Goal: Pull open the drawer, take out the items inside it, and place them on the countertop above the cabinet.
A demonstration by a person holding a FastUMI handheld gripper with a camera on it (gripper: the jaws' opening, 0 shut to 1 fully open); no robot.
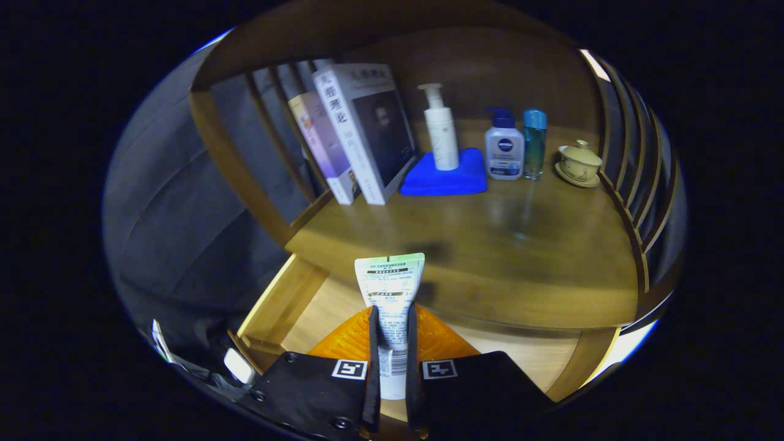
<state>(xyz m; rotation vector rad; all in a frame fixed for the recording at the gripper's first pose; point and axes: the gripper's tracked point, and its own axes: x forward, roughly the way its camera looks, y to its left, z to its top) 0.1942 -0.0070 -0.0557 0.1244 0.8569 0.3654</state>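
Note:
My gripper (392, 321) is shut on a white tube with a green end (389, 282), both fingers (373, 343) pressing its sides. The tube stands upright between them, its flat crimped end reaching up over the front edge of the wooden countertop (490, 245). Beneath the fingers the drawer (288, 306) is pulled open, its pale wooden floor and left wall showing. The tube hangs above the drawer, just short of the countertop's edge.
At the back of the countertop stand two books (361, 131), a white pump bottle (442, 128) on a blue cloth (444, 174), a white and blue bottle (504, 150), a slim blue bottle (534, 144) and a lidded cup (579, 162). Slatted wooden sides close both ends.

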